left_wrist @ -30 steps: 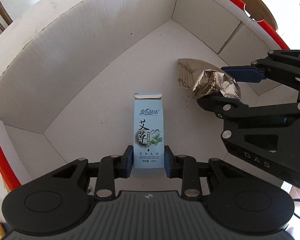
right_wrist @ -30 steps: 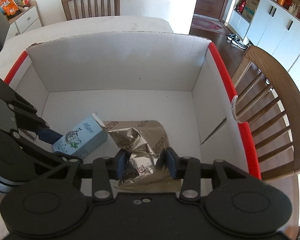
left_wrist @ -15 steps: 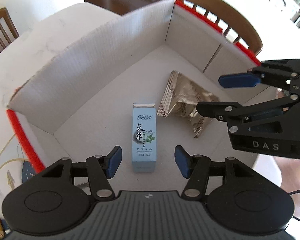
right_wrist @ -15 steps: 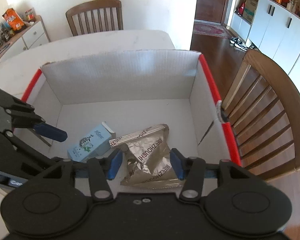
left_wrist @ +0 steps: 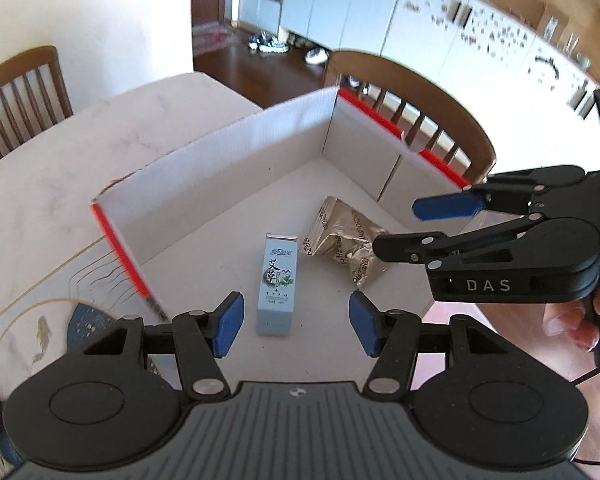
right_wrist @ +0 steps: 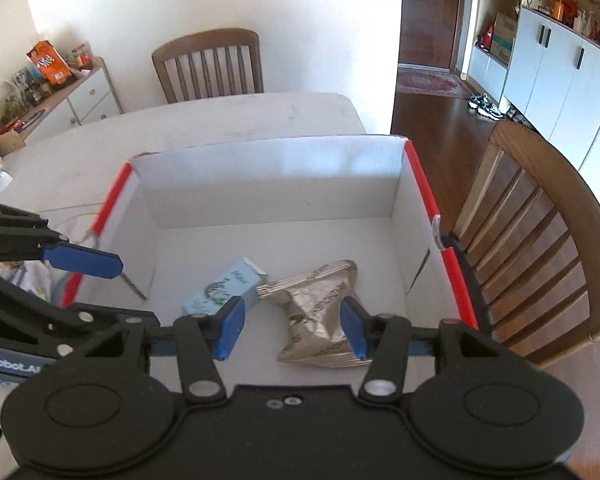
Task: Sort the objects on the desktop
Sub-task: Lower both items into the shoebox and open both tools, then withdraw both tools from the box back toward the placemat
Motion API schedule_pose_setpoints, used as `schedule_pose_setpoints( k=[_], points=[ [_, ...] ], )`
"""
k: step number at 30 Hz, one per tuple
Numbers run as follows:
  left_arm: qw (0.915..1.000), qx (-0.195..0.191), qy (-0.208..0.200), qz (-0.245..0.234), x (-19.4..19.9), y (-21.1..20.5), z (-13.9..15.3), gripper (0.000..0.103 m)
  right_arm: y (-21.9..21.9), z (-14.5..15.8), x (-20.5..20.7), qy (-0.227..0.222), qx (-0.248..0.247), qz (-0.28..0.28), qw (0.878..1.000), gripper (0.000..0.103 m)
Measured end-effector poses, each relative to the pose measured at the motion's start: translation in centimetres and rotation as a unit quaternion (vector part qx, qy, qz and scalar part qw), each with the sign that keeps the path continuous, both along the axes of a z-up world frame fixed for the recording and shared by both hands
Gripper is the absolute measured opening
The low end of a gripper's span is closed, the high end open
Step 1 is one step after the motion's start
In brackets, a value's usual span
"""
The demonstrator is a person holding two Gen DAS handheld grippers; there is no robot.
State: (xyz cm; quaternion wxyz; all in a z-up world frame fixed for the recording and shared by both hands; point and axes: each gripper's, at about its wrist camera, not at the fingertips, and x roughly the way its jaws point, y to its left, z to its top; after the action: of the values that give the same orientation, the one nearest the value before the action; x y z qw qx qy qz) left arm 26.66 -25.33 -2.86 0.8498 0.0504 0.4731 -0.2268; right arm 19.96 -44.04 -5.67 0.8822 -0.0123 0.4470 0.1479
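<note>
**Two items down in the box, both grippers free**

We hold the left gripper (left_wrist: 296,324) and the right gripper (right_wrist: 290,328) above the white cardboard box (right_wrist: 268,172) on the table (left_wrist: 60,168), each with its blue fingers spread apart and nothing between them; both have just been opening. The pale blue carton (left_wrist: 277,284) lies flat on the box floor, and the crumpled foil packet (left_wrist: 344,240) lies just beside it, near the red-edged wall. We judge the drop-off step finished. The next move, as we read it, calls for swinging clear of the box walls and finding whatever is left on the desktop to sort.
</note>
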Motion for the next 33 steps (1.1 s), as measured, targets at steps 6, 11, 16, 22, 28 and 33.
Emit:
schedule_pose_setpoints(
  k=[6, 11, 16, 22, 28, 33],
  points=[
    [0.9989, -0.011, -0.043, 0.012, -3.0, 1.3, 1.1, 0.057, 1.1, 1.9, -2.3, -0.022, 0.016, -0.004, 1.0, 0.052],
    [0.9974, -0.023, -0.062, 0.03, -5.2, 4.0, 1.8, 0.057, 3.0, 3.0, -4.3, -0.038, 0.025, -0.006, 0.999, 0.059],
    [0.9963, -0.041, -0.064, 0.041, -6.7, 6.7, 2.4, 0.057, 4.8, 3.8, -5.9, -0.041, 0.039, -0.014, 0.998, 0.06],
    [0.9951, -0.047, -0.076, 0.041, -8.8, 10.1, 2.4, 0.057, 8.2, 3.9, -7.7, -0.043, 0.039, -0.018, 0.998, 0.063],
    [0.9936, -0.043, -0.088, 0.055, -10.6, 14.1, 2.1, 0.065, 12.1, 3.7, -9.0, -0.042, 0.035, -0.015, 0.998, 0.065],
    [0.9914, -0.028, -0.112, 0.062, -12.2, 17.3, 2.2, 0.077, 14.9, 3.5, -9.6, -0.041, 0.04, -0.009, 0.998, 0.071]
  ],
)
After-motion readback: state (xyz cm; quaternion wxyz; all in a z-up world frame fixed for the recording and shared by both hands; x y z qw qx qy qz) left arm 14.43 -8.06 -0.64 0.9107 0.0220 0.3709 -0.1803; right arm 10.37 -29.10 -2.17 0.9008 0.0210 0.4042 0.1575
